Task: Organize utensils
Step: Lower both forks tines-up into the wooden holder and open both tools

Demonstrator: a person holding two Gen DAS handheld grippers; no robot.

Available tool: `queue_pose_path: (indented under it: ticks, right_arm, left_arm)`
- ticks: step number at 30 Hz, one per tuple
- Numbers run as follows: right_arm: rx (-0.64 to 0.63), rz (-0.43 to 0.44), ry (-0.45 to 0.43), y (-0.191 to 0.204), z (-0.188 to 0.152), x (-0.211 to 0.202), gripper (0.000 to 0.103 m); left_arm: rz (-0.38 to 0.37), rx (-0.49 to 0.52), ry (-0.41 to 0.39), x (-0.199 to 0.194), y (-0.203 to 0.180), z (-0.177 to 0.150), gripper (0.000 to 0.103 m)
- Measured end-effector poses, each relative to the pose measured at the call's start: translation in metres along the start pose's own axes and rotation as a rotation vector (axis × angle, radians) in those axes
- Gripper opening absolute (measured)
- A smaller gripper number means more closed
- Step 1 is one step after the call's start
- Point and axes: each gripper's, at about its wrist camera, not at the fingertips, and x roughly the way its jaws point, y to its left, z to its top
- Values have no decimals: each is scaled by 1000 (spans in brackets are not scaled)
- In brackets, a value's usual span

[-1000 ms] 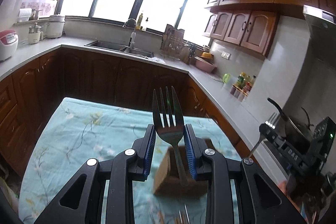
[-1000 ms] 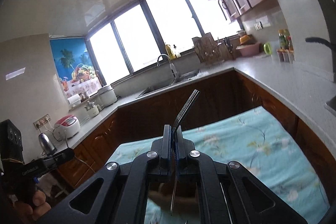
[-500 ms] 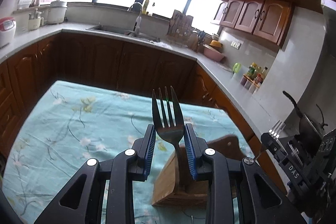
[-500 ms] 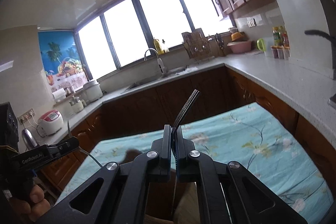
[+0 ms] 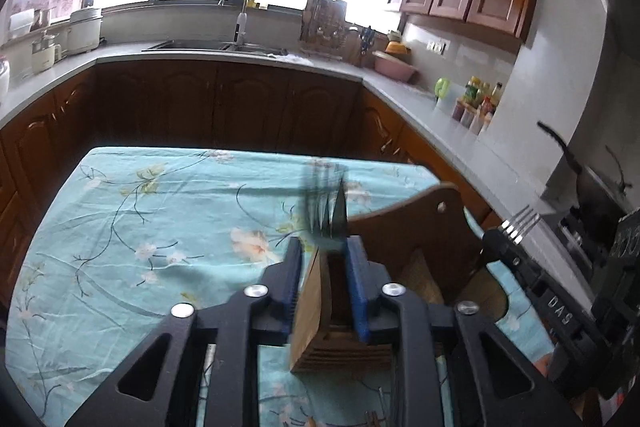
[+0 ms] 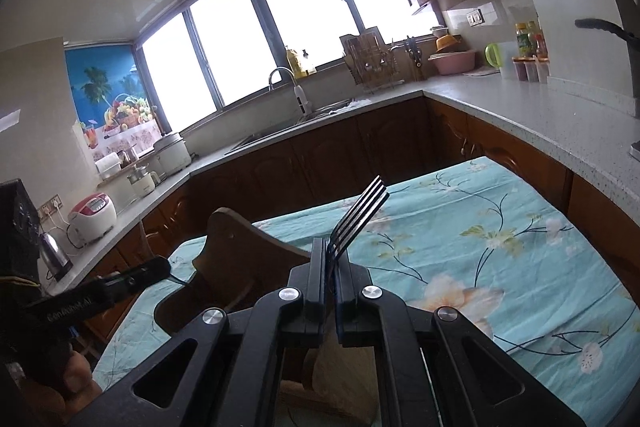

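My left gripper point(image 5: 323, 247) holds a steel fork point(image 5: 334, 215) upright by its neck. The jaws are closing, and the fork is blurred and twisted nearly edge-on against the right pad. Right under it stands a wooden utensil holder point(image 5: 420, 223) with a slotted block point(image 5: 340, 351), on the teal floral tablecloth point(image 5: 160, 227). My right gripper point(image 6: 329, 251) is shut on a second fork point(image 6: 360, 215), tines up and to the right, above the same holder point(image 6: 248, 251). That right gripper point(image 5: 504, 239) also shows at the right of the left wrist view.
Dark wood cabinets and a grey counter point(image 5: 460, 123) wrap around the table, with a sink point(image 5: 224, 45) at the back. A pan point(image 5: 580, 179) sits on the stove to the right. A hand point(image 6: 60, 379) holds the left gripper near a kettle point(image 6: 54, 255).
Both grippers have sunk toward the wooden holder, which now looms large. The left fork has turned from face-on to nearly edge-on and blurred, and the left jaws stand narrower.
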Motion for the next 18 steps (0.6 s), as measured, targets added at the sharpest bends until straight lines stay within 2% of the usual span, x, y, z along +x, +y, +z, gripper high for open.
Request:
queue_pose_path:
  ticks: [6,18]
  right_arm:
    - [12,15,18,-3,1,-1,7]
    - [28,20,31,-3,1,-2,8]
  left_arm:
    - [6,-22,1,-4,7,2,19]
    - [11,-29,10,-1,7,-5,19]
